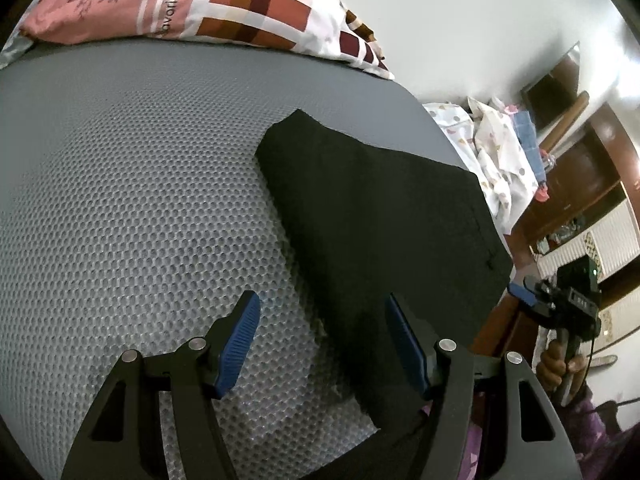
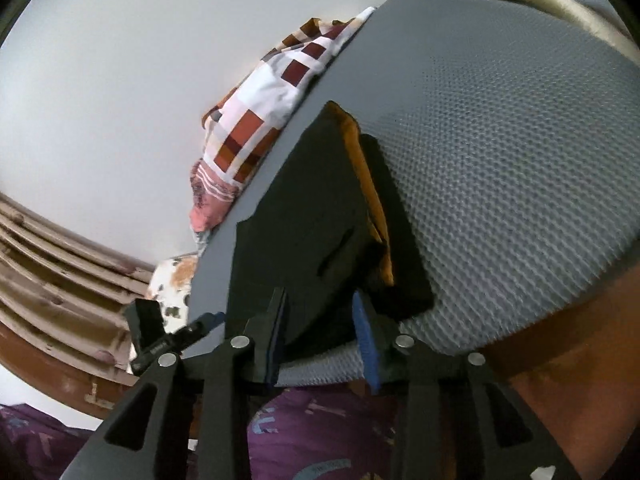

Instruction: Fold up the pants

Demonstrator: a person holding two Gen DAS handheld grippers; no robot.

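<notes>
Black pants [image 1: 372, 216] lie folded into a flat block on the grey honeycomb mat [image 1: 120, 200]. My left gripper [image 1: 322, 336] hovers open above their near left edge, with its right finger over the cloth and its left finger over bare mat. In the right wrist view the pants [image 2: 304, 208] show an orange-brown inner strip [image 2: 372, 192] along one side. My right gripper [image 2: 322, 334] stands open at their near edge, with the cloth lying loose in the gap. The other view shows the right gripper [image 1: 528, 298] beyond the mat's right edge, while the left gripper [image 2: 200, 326] appears low on the left.
A pink, white and brown patterned pillow [image 1: 224, 8] lies along the mat's far edge. A heap of white printed cloth [image 1: 496, 152] and dark wooden furniture [image 1: 580, 184] stand off to the right. A hand [image 1: 556, 364] and purple clothing [image 2: 320, 432] are near me.
</notes>
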